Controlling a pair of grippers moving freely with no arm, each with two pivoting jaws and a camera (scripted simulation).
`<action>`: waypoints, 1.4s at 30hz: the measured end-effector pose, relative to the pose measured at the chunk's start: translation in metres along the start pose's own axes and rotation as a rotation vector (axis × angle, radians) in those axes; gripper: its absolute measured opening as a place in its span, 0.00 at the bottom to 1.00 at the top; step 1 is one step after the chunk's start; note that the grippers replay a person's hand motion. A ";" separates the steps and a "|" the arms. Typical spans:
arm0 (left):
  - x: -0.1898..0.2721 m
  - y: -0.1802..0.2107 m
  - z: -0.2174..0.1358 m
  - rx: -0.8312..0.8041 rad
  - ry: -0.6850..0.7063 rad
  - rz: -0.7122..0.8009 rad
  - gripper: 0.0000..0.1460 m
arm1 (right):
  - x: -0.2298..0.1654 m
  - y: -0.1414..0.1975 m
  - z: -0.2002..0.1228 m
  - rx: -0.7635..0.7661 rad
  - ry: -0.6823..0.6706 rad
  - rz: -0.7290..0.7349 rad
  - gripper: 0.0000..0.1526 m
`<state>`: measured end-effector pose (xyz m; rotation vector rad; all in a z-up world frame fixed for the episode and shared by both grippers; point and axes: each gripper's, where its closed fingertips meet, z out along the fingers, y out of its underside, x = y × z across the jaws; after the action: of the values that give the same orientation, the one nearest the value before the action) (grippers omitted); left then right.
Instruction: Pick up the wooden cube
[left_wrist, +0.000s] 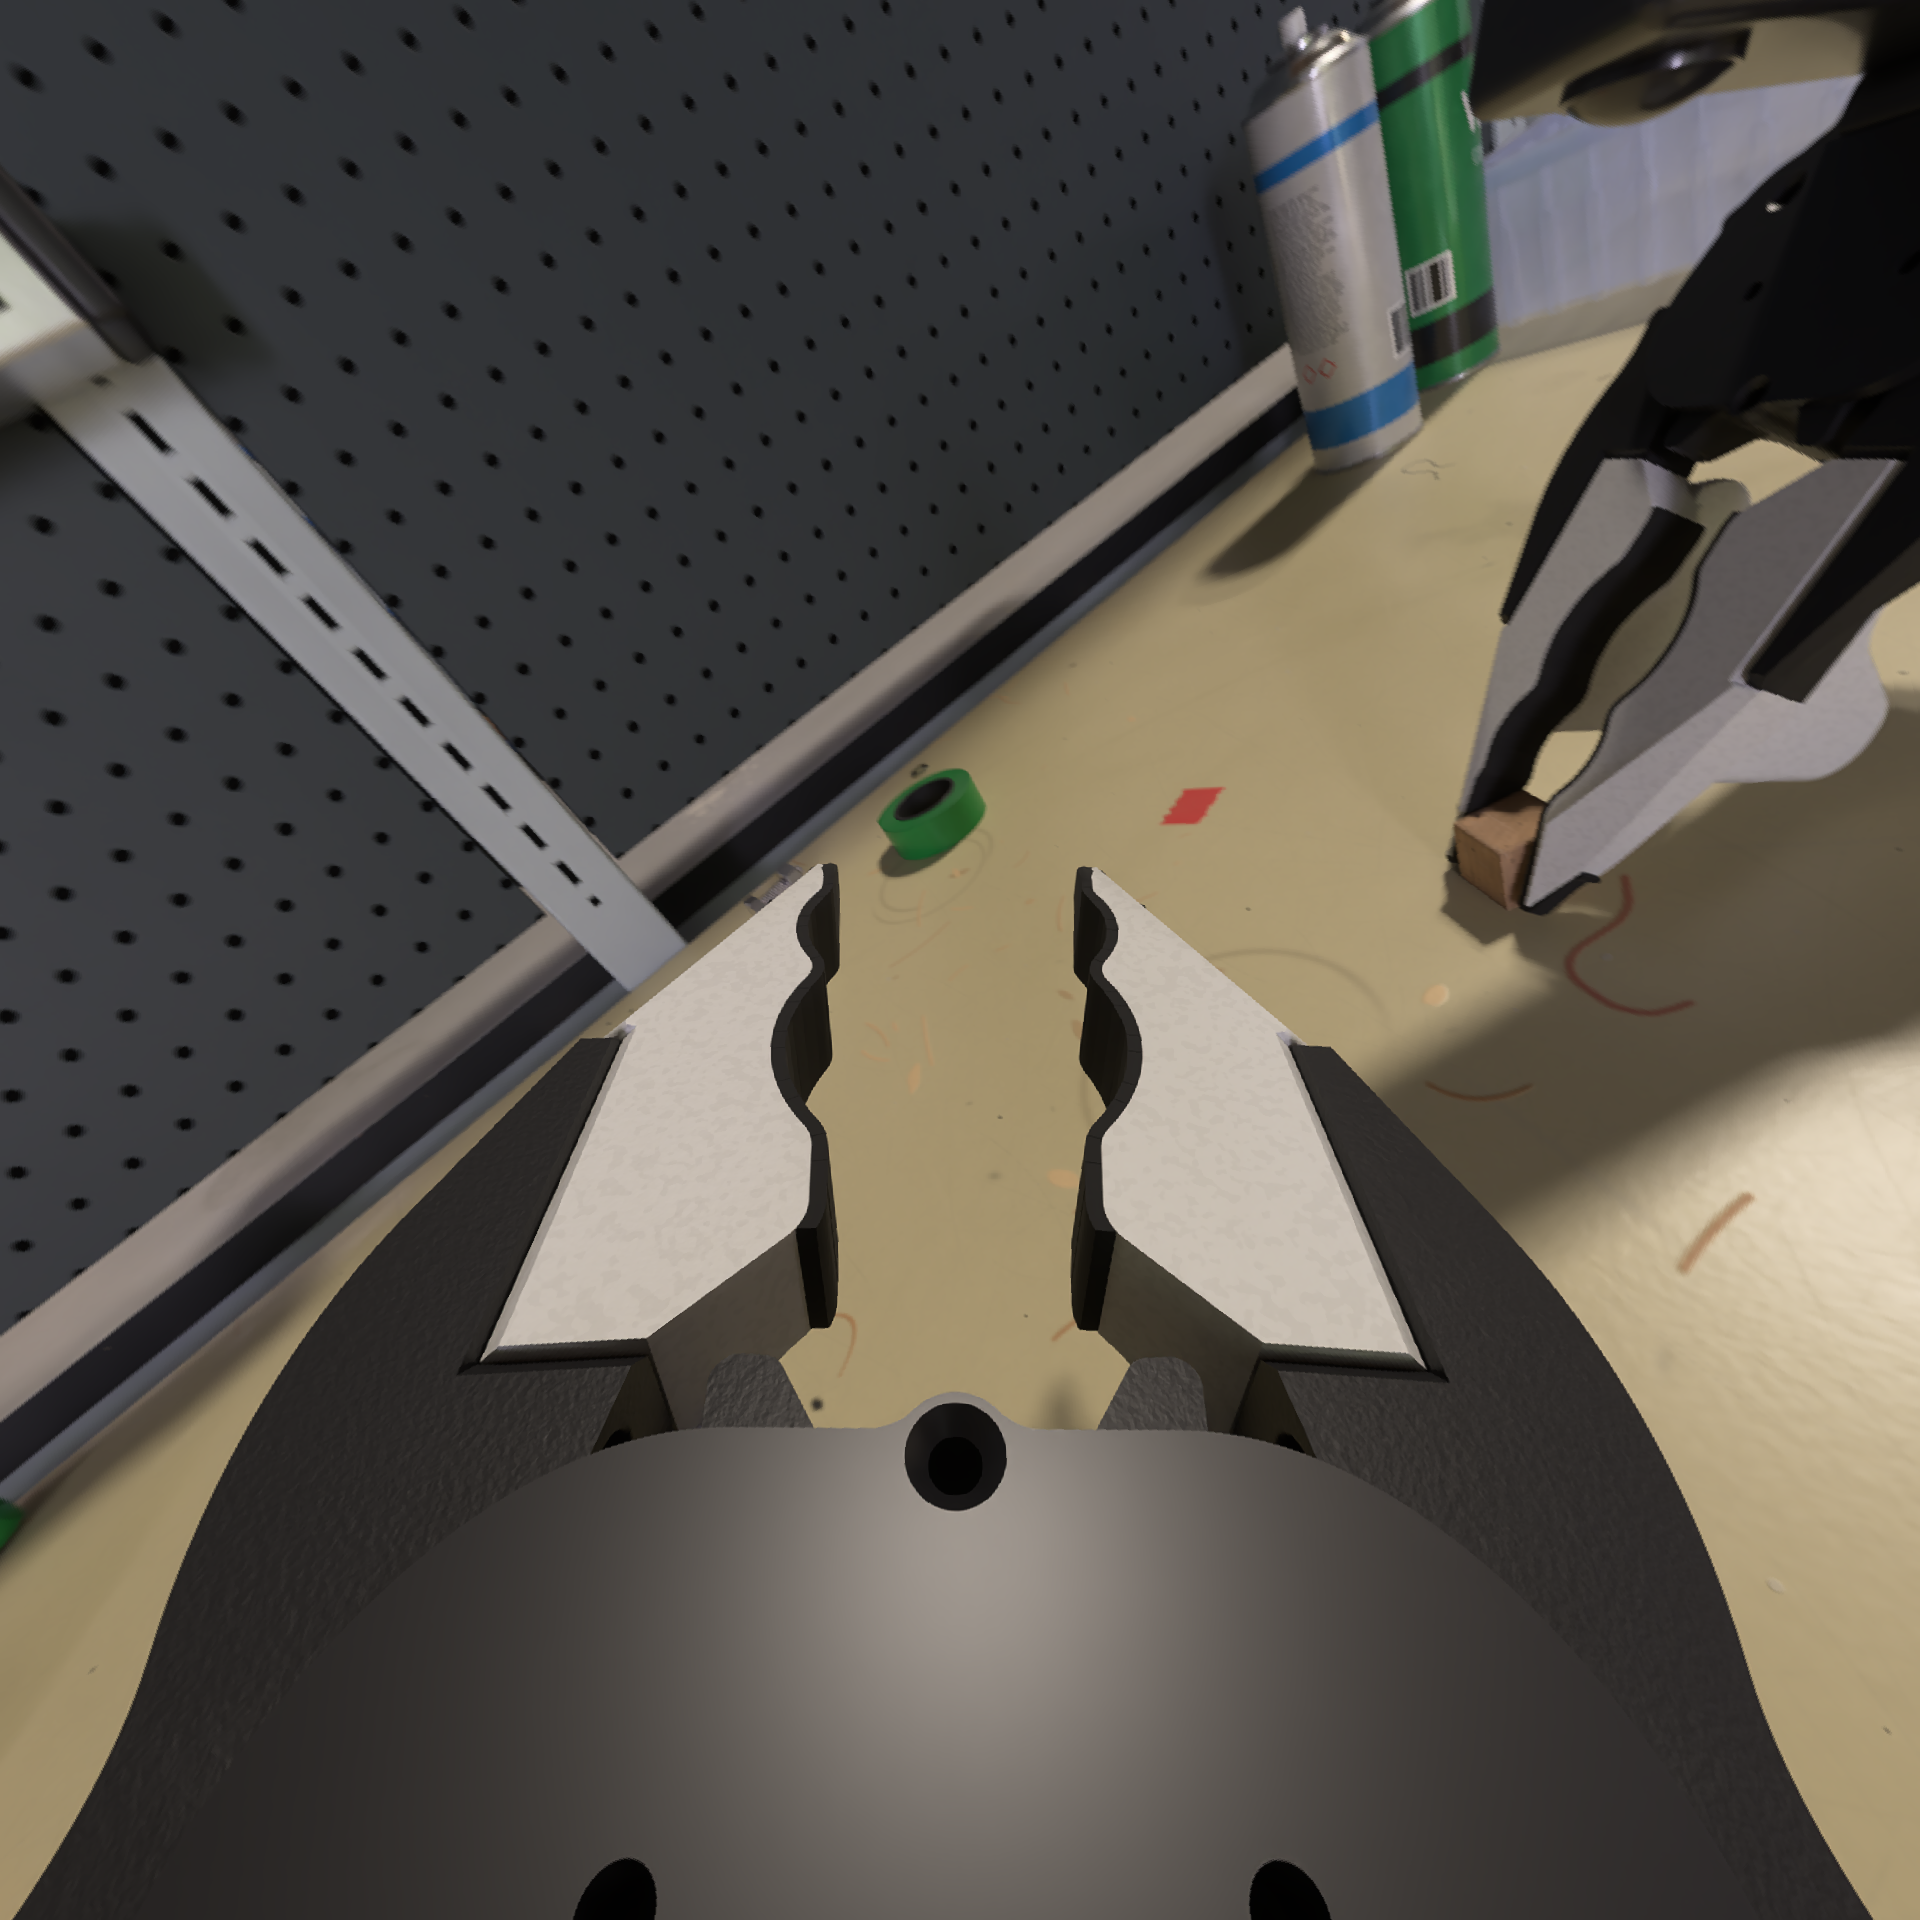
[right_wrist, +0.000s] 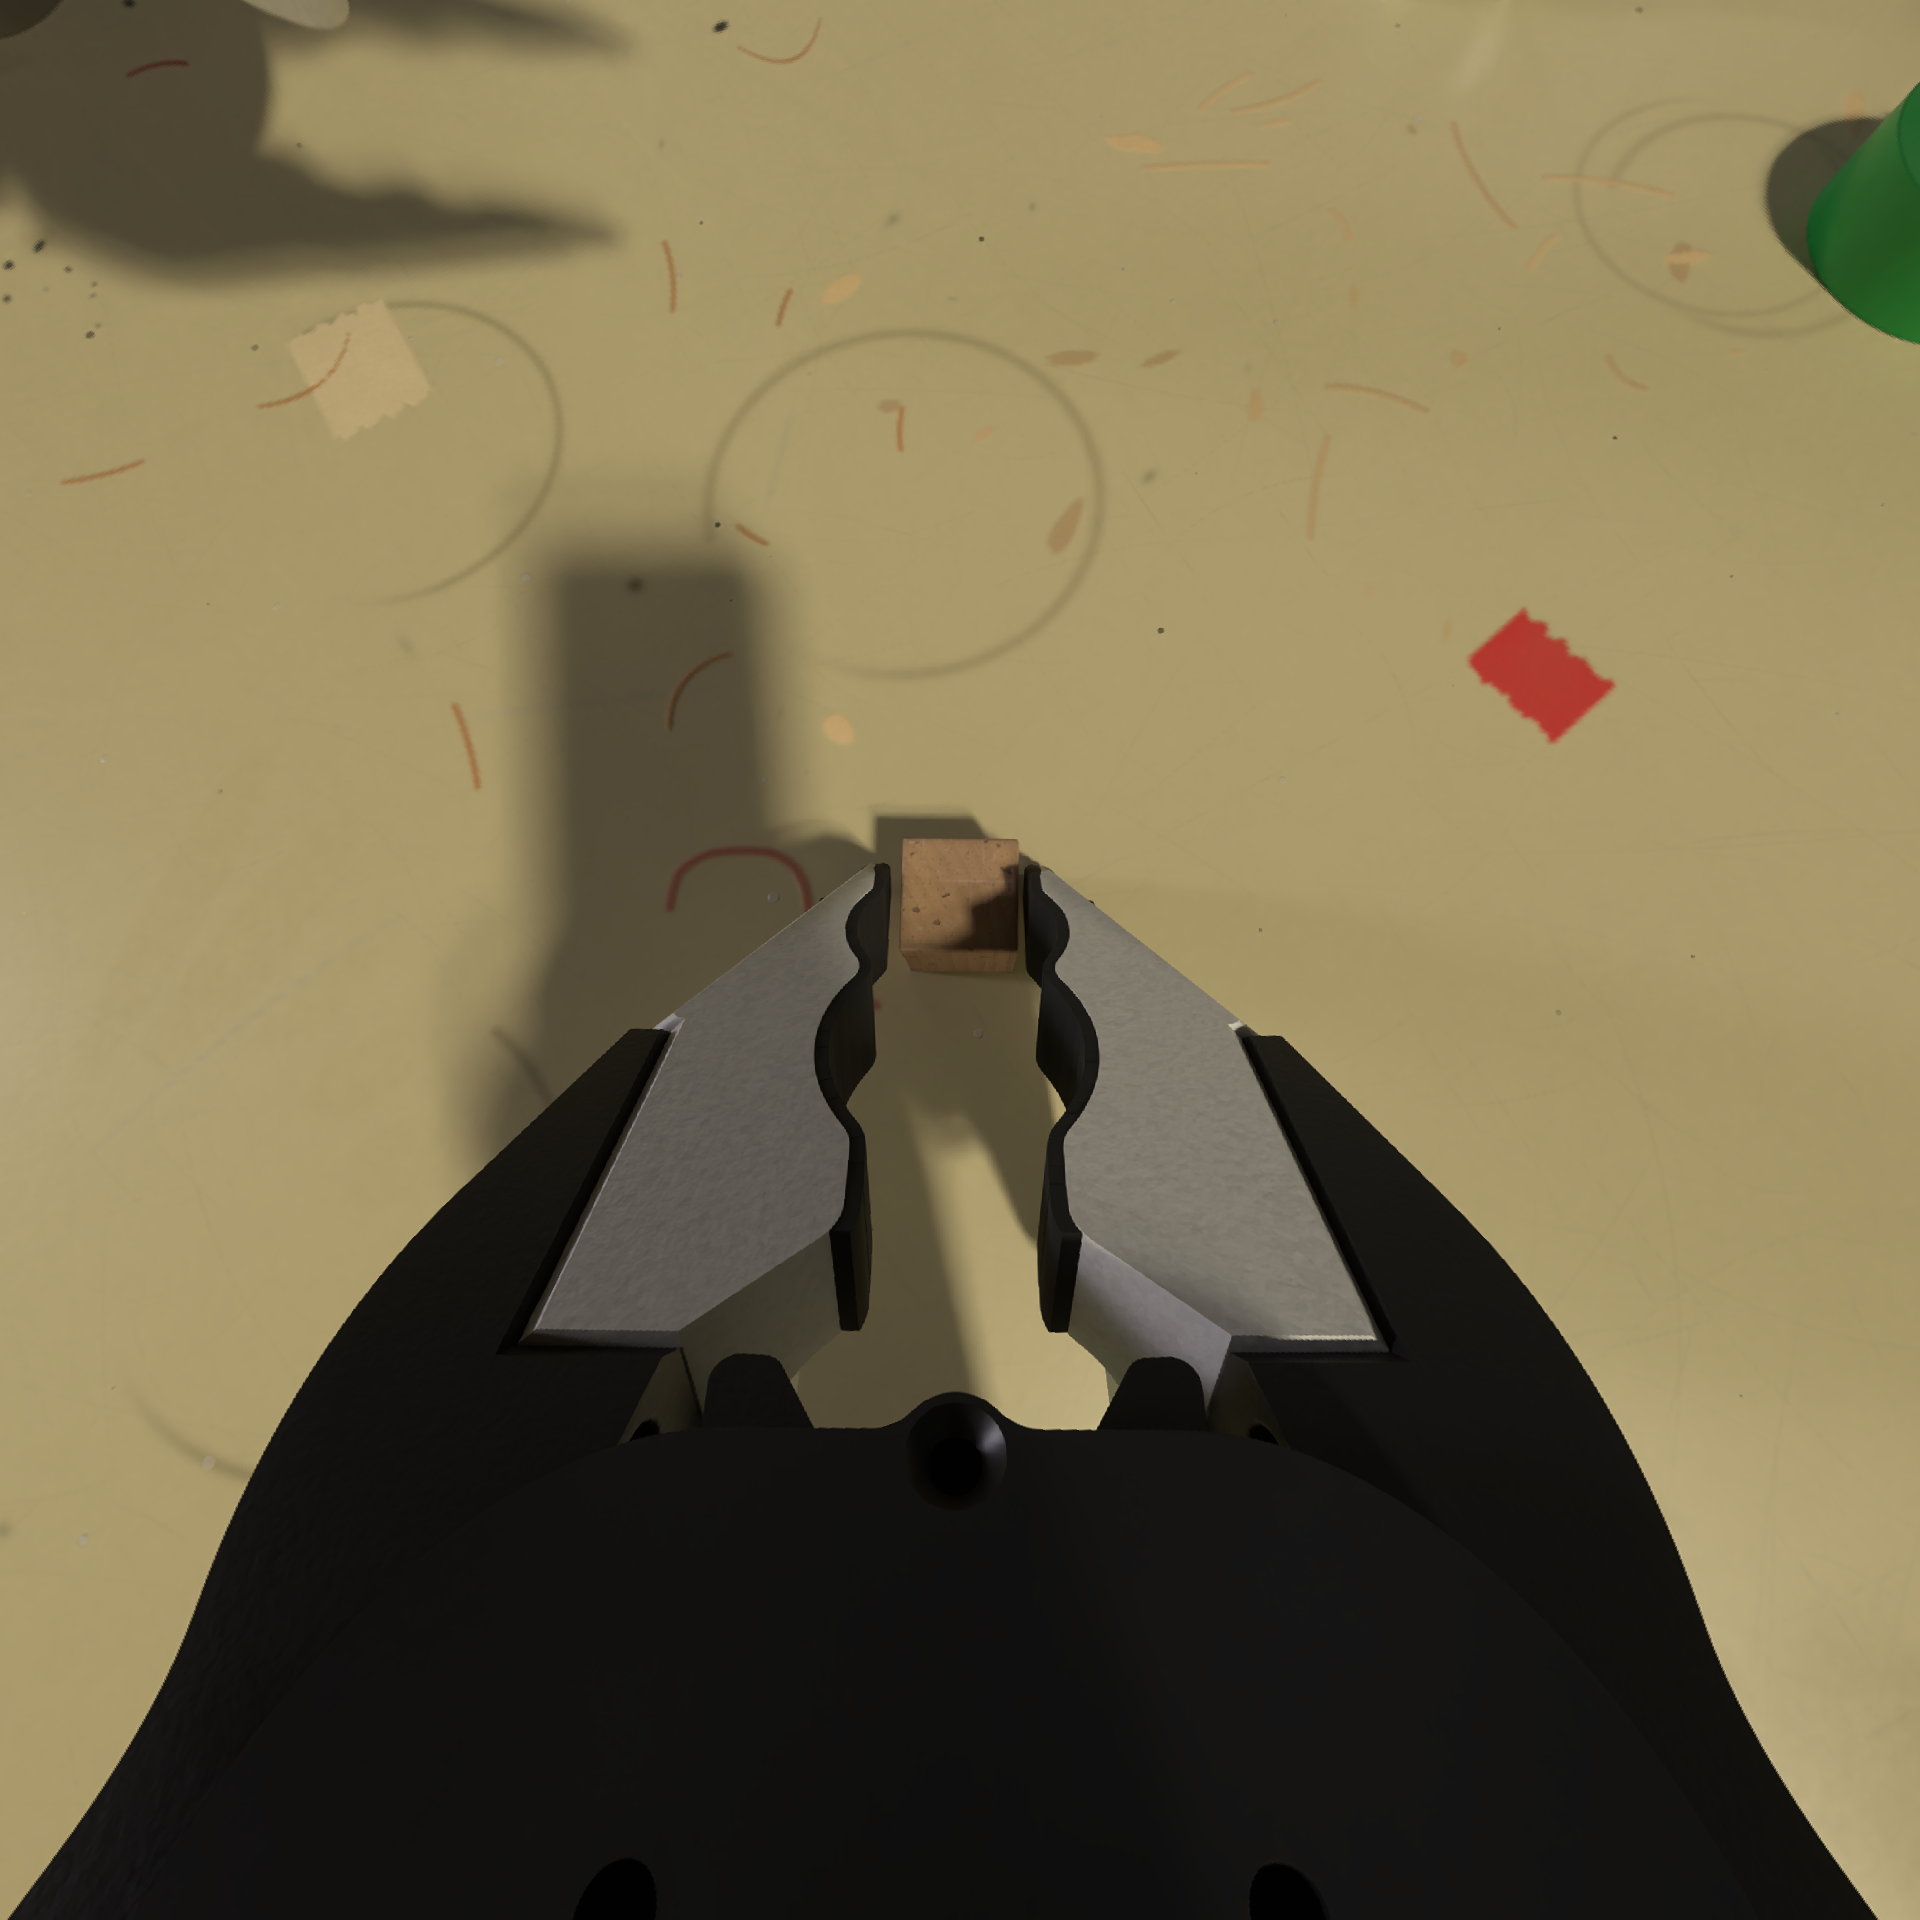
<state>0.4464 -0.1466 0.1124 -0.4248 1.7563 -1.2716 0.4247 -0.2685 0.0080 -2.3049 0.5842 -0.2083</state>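
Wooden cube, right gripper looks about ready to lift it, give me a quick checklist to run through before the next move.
1. wooden cube between the right gripper fingertips: ok.
2. Both pads touching the cube: cannot tell; a thin gap seems to show on one side.
3. Cube resting on the bench, not yet lifted: ok.
4. left gripper open and apart from the cube: ok.
5. green tape roll and spray cans away from the lift path: ok.
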 end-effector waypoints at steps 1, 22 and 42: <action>-0.003 -0.002 -0.001 0.011 -0.016 0.003 0.31 | 0.000 0.000 -0.001 0.002 -0.002 0.002 0.16; -0.101 0.033 -0.040 0.253 -0.278 -0.785 0.51 | 0.077 -0.089 -0.165 0.623 0.161 0.192 0.14; -0.080 0.034 -0.026 0.202 -0.171 -0.780 0.48 | 0.238 -0.052 -0.427 0.771 0.819 0.292 0.14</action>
<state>0.4753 -0.0614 0.1212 -1.1323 1.3265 -1.8563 0.5197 -0.6138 0.3445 -1.3051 1.0074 -1.0545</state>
